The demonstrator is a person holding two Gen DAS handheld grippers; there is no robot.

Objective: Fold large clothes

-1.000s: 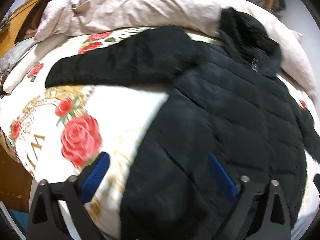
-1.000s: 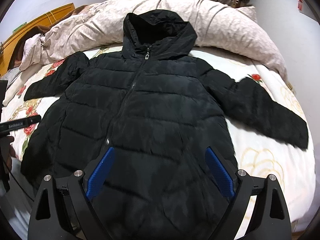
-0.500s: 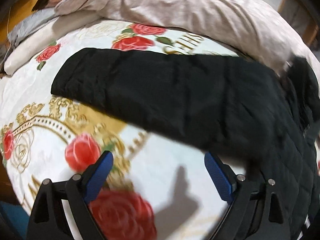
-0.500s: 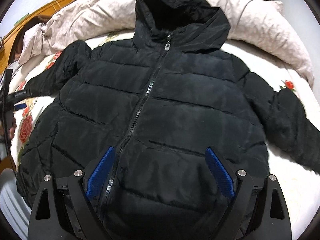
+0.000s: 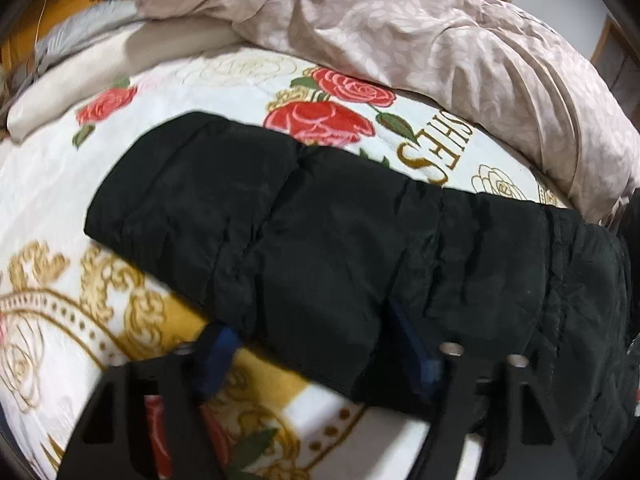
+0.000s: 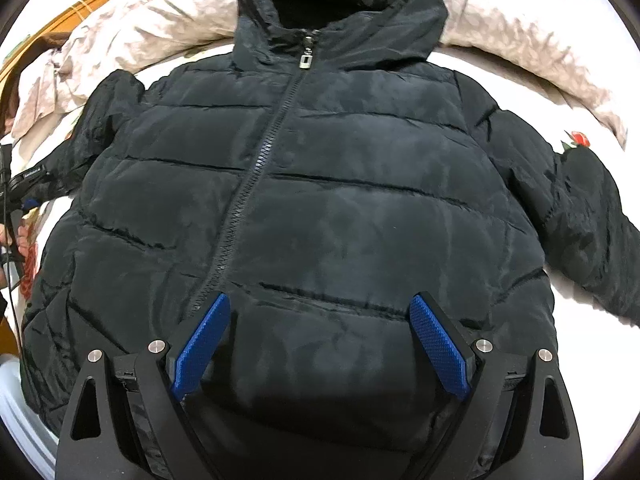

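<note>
Closing on the sleeve: my left hand-held gripper (image 5: 316, 356) has just been narrowing, and the lower edge of the jacket's sleeve (image 5: 280, 232) sits between its blue pads; through the blur I cannot tell whether they already press the cloth.
Right side: my right hand-held gripper (image 6: 320, 344) stands wide over the lower front of the jacket (image 6: 320, 184), holding nothing.
Where the jacket lies: zipped, front up, spread across the bed (image 5: 60, 184), hood toward the crumpled duvet (image 5: 440, 52) at the far edge, one sleeve out toward each side edge.
Risk, thin bite: I judge the padding puffy and the shell slick, so a grip on the edge alone could slide off once I lift.
Risk, dragging: pulling the sleeve across with the body unpinned could shift the whole jacket and skew the fold.
Risk, snagging the blanket: the pads are low over the rose blanket (image 5: 120, 308); I might pinch it together with the sleeve.
Risk, springing back: I expect the padded sleeve to spring open unless I press it flat.
</note>
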